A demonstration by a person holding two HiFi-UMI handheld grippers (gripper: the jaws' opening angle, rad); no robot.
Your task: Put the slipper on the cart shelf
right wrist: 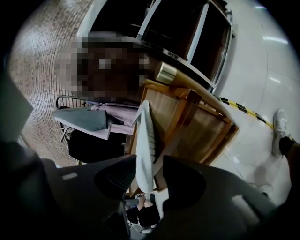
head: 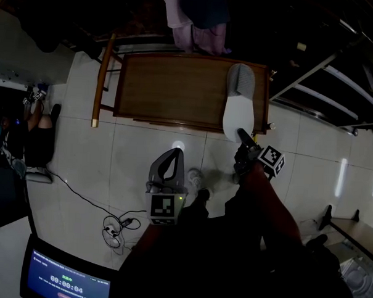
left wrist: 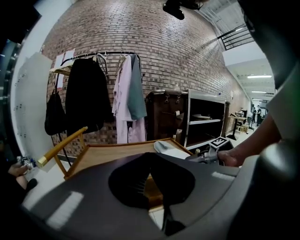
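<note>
A grey-and-white slipper [head: 239, 104] lies sole up on the right end of the wooden cart shelf [head: 170, 89], its heel hanging over the front edge. My right gripper [head: 241, 135] is at that heel. In the right gripper view the slipper's heel [right wrist: 145, 140] stands edge-on between the jaws of the right gripper [right wrist: 149, 180], with a gap on one side, so the gripper is open. My left gripper [head: 172, 156] hangs over the floor in front of the cart, shut and empty. From the left gripper view the slipper [left wrist: 165, 146] shows beyond the left gripper [left wrist: 154, 173].
The cart has a long wooden handle [head: 103, 80] at its left. Garments [left wrist: 126, 93] hang on a rail behind it, and a dark metal shelving unit [left wrist: 204, 122] stands to its right. Cables and a power strip [head: 114, 228] lie on the floor near a monitor [head: 63, 279].
</note>
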